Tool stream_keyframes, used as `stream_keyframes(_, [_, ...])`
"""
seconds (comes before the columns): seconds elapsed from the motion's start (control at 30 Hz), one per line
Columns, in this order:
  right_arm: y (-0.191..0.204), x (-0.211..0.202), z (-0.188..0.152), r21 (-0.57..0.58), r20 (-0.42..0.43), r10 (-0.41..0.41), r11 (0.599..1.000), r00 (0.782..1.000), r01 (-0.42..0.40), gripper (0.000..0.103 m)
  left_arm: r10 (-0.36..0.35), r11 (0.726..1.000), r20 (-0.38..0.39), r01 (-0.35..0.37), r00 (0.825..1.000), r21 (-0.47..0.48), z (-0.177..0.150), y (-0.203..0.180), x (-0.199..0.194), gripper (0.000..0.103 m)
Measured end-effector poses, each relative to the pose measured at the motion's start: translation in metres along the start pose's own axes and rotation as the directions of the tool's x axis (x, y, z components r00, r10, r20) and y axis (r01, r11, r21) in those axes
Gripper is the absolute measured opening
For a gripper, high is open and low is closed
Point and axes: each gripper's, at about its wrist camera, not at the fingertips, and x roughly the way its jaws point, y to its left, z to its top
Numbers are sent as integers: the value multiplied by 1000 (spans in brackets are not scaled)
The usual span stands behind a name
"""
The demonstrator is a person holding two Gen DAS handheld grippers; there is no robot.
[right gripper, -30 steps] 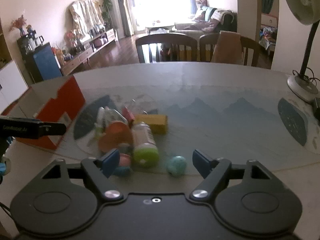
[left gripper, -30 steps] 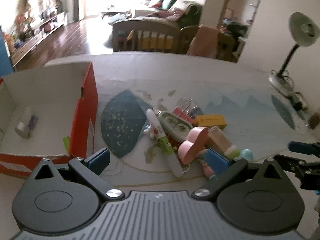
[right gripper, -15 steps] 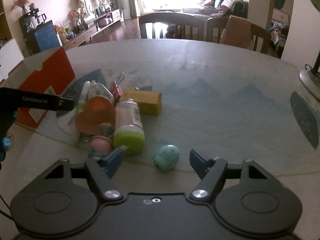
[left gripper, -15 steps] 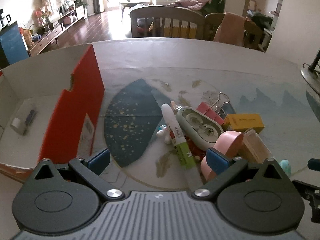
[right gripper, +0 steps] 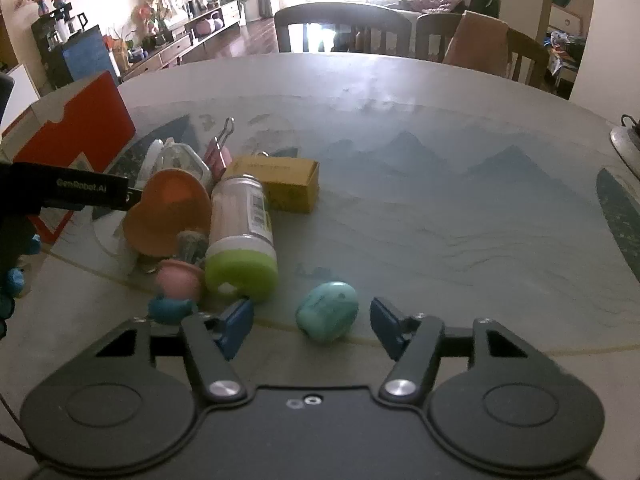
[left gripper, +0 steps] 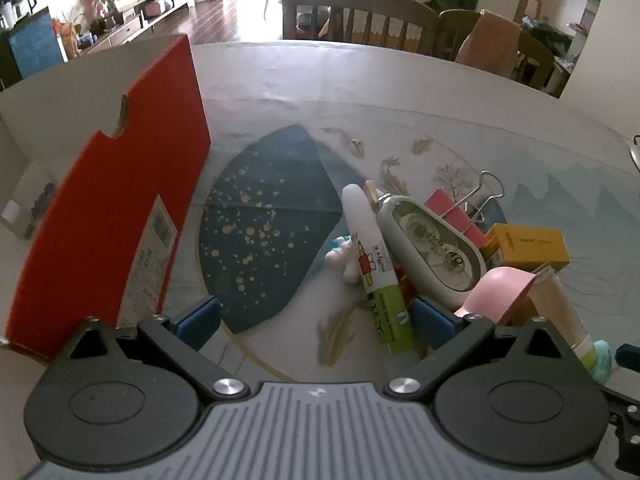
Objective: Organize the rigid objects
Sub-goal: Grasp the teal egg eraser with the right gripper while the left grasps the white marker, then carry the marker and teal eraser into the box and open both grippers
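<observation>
Teal egg-shaped piece (right gripper: 327, 311) between closing right gripper (right gripper: 312, 325) jaws (untouched)

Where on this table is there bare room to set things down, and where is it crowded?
Free: the table right of the yellow box, and the strip between the red box and the glue stick. Crowded: the pile around the green-capped bottle.

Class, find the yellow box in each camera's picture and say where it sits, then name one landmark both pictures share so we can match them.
Left wrist view: the yellow box lies at the right edge of the pile, behind the pink heart-shaped thing.
Right wrist view: the yellow box lies left of centre, behind the green-capped bottle.
Shared landmark: the red cardboard box at the left of both.
</observation>
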Motion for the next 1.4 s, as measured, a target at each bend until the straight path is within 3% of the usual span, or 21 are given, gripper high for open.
stream_keyframes(0.03, [0,2,1,2,-3,-2,1000,1000,2,60,-1,1000,0,1,1000,1,0,-1,1,101])
stream_keyframes(0.2, [1,9,1,8,-9,-6,1000,1000,7,50,-16,1000,-15,16,1000,20,0,-6,6,72])
stream_keyframes(0.37, [-1,11,2,18,-10,-10,1000,1000,10,43,-34,999,-9,34,999,27,1,-8,6,54])
stream_keyframes(0.47, [-1,12,2,29,-12,-18,999,1000,18,35,-43,998,-8,43,999,41,2,-10,6,35])
stream_keyframes(0.57, [-3,11,1,36,-10,-24,999,1000,24,34,-30,998,-9,31,999,62,2,-13,5,21])
stream_keyframes(0.93, [-1,-15,-1,55,31,-25,998,999,23,34,-68,996,-2,68,998,63,-1,-1,-15,18])
stream_keyframes(1.4, [32,-82,11,-9,120,33,999,992,-32,34,-184,982,10,183,983,51,-4,22,-82,18])
